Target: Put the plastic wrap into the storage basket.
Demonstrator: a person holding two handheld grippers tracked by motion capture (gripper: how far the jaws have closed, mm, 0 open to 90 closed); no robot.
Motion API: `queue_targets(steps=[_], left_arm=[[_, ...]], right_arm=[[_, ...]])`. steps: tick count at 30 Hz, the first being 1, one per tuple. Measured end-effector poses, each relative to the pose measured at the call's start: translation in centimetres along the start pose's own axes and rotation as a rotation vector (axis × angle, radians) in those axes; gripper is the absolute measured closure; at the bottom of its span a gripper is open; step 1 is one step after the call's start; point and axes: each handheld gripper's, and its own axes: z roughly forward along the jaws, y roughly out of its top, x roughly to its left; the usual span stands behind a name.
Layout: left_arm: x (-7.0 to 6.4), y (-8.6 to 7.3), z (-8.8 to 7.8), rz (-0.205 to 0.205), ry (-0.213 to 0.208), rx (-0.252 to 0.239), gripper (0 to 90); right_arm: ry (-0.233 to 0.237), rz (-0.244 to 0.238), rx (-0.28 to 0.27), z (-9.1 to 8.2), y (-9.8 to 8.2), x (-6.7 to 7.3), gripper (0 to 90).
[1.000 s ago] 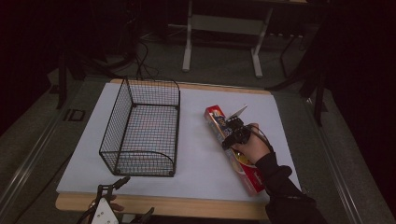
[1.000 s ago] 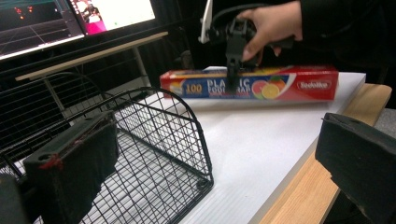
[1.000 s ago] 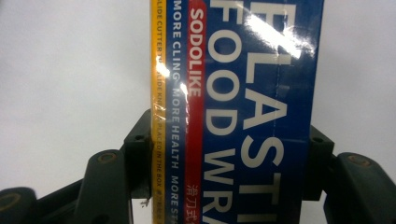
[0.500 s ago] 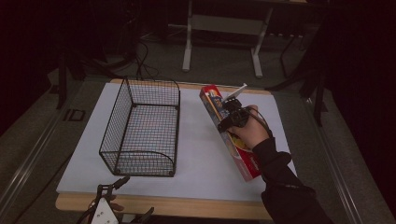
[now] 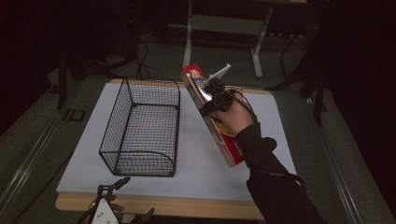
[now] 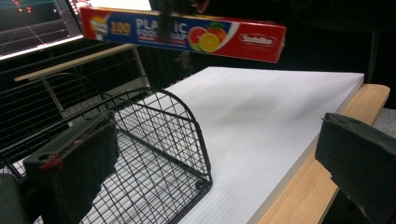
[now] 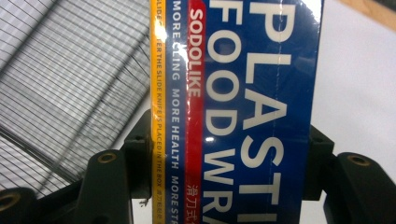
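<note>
A long red and blue box of plastic food wrap (image 5: 212, 116) hangs in the air above the white table top, to the right of a black wire basket (image 5: 140, 128). My right gripper (image 5: 210, 100) is shut on the box; its jaws clamp both sides of the box (image 7: 243, 116) in the right gripper view. The left gripper view has the box (image 6: 182, 35) lifted beyond the basket (image 6: 154, 140). My left gripper (image 5: 119, 186) rests at the table's front edge, its jaws (image 6: 210, 158) standing wide apart with nothing between them.
The white board (image 5: 280, 140) lies on a wooden table (image 5: 196, 207) whose front edge runs along the bottom. A metal stand (image 5: 224, 23) and cables stand on the dark floor behind. A lit screen (image 6: 32, 23) is at the far left in the left gripper view.
My right gripper has lifted the wrap box off the table and carried it up and toward the basket. The left gripper has stayed where it was.
</note>
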Motion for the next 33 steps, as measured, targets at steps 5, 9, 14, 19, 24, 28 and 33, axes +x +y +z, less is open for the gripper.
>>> queue_targets(steps=[5,9,14,19,24,28,33], left_arm=[[0.0,0.0,0.0,0.001,-0.005,-0.004,0.1],[-0.1,0.1,-0.1,0.001,-0.006,-0.005,0.1],[-0.1,0.1,-0.2,-0.004,-0.003,-0.01,0.1],[-0.1,0.0,-0.2,-0.005,-0.002,-0.003,0.1],[0.0,0.0,-0.3,-0.009,-0.001,-0.011,0.1],[0.0,0.0,-0.4,-0.009,-0.002,-0.009,0.1],[0.0,0.0,-0.5,-0.012,-0.003,-0.009,0.1]], right_arm=[[0.013,-0.005,-0.034,-0.5,1.4,1.3,39.6],[0.012,-0.018,-0.054,-0.9,2.4,2.4,39.7],[0.015,-0.029,-0.09,-1.2,3.5,3.5,39.7],[0.028,-0.036,-0.131,-1.2,4.2,4.6,39.6],[0.041,-0.044,-0.144,-0.9,5.1,5.7,39.7],[0.068,-0.052,-0.193,-0.5,6.0,7.3,39.7],[0.054,-0.072,-0.229,0.1,7.2,9.0,39.7]])
